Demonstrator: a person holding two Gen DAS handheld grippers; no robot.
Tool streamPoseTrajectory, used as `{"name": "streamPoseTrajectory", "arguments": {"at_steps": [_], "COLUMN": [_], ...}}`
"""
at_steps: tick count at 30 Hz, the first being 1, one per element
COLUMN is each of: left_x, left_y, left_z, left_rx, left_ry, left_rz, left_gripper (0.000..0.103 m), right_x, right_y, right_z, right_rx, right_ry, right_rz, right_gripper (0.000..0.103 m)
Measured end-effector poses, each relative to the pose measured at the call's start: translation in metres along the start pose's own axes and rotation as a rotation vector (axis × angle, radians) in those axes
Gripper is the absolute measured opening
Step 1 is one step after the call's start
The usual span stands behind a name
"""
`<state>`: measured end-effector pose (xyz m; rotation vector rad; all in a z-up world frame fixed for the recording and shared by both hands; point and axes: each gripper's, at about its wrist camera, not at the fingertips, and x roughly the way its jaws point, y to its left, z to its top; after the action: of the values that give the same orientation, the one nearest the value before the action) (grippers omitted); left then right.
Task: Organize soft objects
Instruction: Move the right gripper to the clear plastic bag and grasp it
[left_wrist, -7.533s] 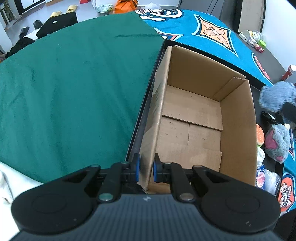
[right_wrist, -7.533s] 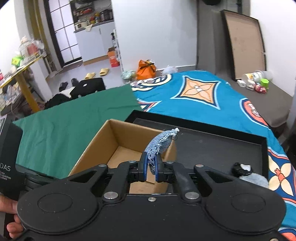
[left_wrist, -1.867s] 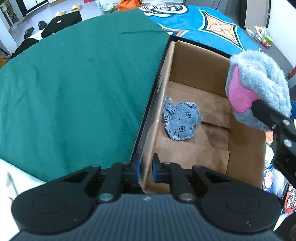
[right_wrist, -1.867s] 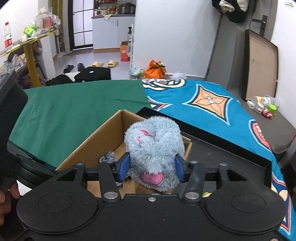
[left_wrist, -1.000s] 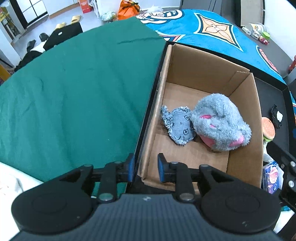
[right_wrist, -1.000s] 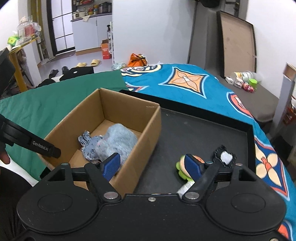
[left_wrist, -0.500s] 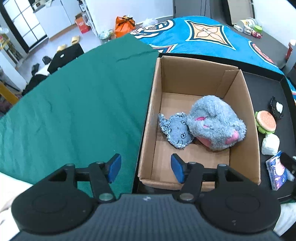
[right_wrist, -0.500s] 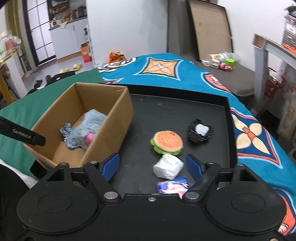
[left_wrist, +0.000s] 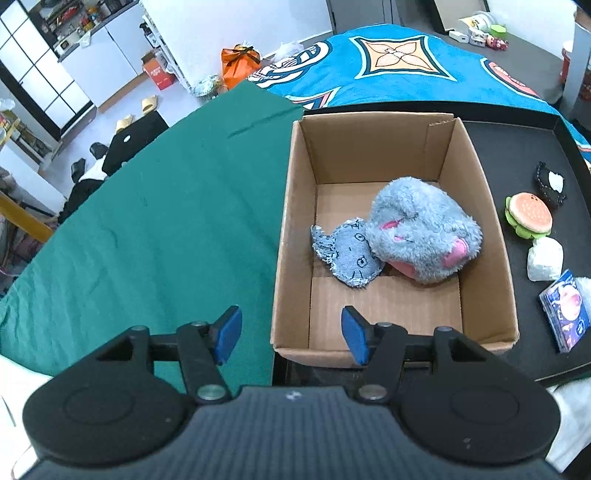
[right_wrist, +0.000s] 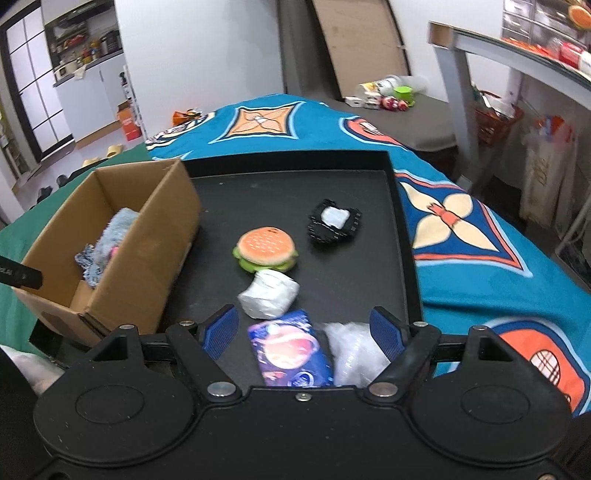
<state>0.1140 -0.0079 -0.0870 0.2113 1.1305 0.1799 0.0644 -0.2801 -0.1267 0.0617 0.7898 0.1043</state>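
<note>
Left tool spread wide and empty above the near rim of the cardboard box. Inside, grey plush toy touching denim cat toy. Right tool also wide apart, empty, over the black tray, near burger plush, white bundle, and black pouch.

The tabletop is covered by a green cloth and a blue patterned cloth, on which a black tray is set. On the tray are carried a cardboard box, a burger plush, a black pouch, a white bundle, a printed packet and a clear plastic bag.
</note>
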Motion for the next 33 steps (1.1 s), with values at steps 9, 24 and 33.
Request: {"name": "streamPoseTrajectory", "arguments": {"at_steps": [9, 24, 33], "left_x": [-0.003, -0.004, -0.004], "left_y": [-0.014, -0.03, -0.028], "left_z": [0.001, 0.004, 0.005], "left_rx": [0.075, 0.116, 0.085], "left_ry": [0.014, 0.034, 0.04], "left_rz": [0.01, 0.06, 0.062], "left_gripper": [0.058, 0.058, 0.058], "right_x": [0.01, 0.028, 0.023], "right_y": [-0.024, -0.043, -0.045], "right_z": [-0.013, -0.025, -0.023], "right_rx": [0.066, 0.133, 0.142], "right_ry": [0.023, 0.1, 0.088], "right_rz": [-0.018, 0.004, 0.015], "right_gripper": [0.077, 0.03, 0.022]}}
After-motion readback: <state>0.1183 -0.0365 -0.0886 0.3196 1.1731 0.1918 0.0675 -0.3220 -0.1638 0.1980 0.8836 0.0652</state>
